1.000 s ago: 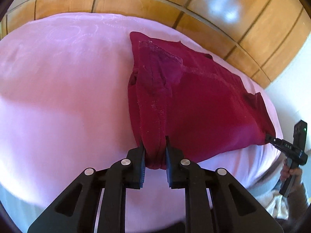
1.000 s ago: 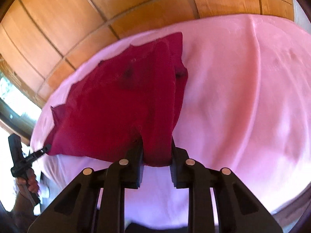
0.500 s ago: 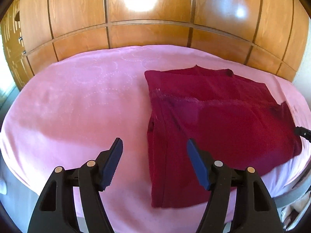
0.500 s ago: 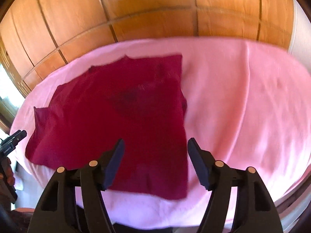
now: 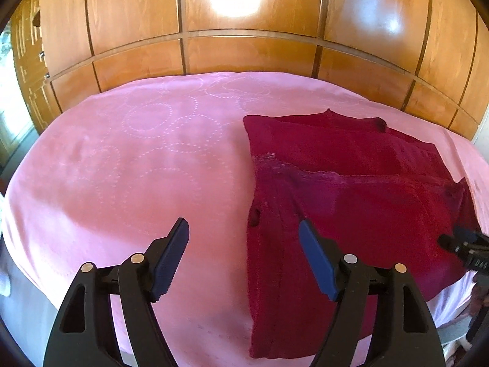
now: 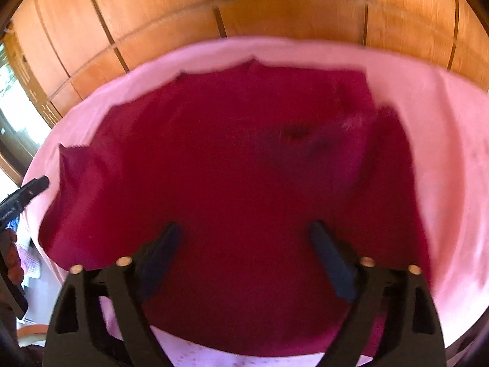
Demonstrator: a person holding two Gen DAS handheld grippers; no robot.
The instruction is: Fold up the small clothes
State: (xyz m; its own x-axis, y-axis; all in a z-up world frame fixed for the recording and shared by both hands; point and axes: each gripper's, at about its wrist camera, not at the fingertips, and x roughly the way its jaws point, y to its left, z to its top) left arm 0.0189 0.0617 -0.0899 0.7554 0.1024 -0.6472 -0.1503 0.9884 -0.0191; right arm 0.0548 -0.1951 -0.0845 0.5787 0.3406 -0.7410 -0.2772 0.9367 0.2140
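A dark red garment lies flat on the pink bedspread, folded over once with a lace-edged layer on top. In the right wrist view it fills the middle, a little blurred. My left gripper is open and empty, held above the garment's left edge. My right gripper is open and empty above the garment's near edge. The right gripper's tip also shows at the right edge of the left wrist view, and the left gripper's tip shows at the left edge of the right wrist view.
A wooden panelled wardrobe stands behind the bed. Bare pink bedspread lies left of the garment. The bed's near edge drops off at the lower left. A window shows at the far left.
Both grippers held the garment's near edge one second ago. They have let go, opened wide and pulled back, and the garment now lies flat on the bed.
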